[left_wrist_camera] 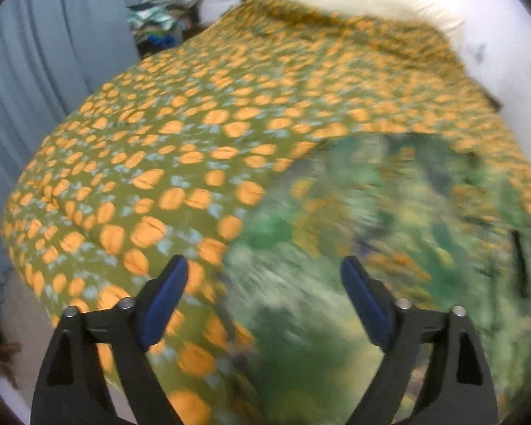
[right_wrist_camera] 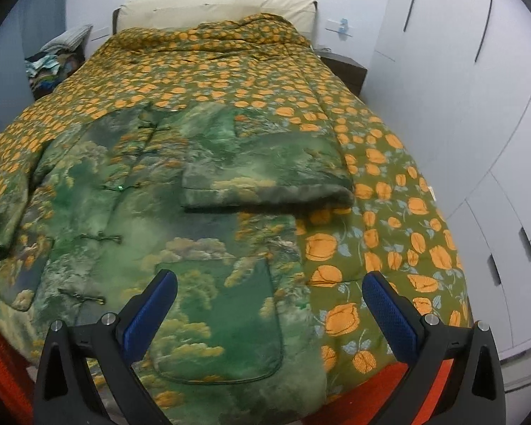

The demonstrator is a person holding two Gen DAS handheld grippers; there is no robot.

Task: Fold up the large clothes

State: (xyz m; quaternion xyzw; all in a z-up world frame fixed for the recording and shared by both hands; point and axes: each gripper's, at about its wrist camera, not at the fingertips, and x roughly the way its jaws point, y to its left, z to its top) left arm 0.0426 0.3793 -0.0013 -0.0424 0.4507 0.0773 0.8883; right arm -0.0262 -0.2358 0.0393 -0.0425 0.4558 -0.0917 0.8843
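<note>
A large green landscape-print padded jacket (right_wrist_camera: 131, 212) lies front-up on the bed, buttons down its middle. Its right sleeve (right_wrist_camera: 265, 173) is folded across the chest. A front pocket (right_wrist_camera: 223, 322) lies near the hem. My right gripper (right_wrist_camera: 270, 287) is open and empty, hovering above the hem near the pocket and the jacket's right edge. In the left wrist view the jacket (left_wrist_camera: 371, 248) is blurred, filling the lower right. My left gripper (left_wrist_camera: 263, 272) is open and empty, above the jacket's left edge.
The bed carries an olive quilt with orange flowers (right_wrist_camera: 389, 212) (left_wrist_camera: 159, 141). A cream headboard (right_wrist_camera: 216, 10) is at the far end. A pile of clothes (right_wrist_camera: 53, 67) sits at the far left, a dark nightstand (right_wrist_camera: 347, 67) at the right, white wardrobes (right_wrist_camera: 478, 106) beyond, and grey curtains (left_wrist_camera: 35, 71).
</note>
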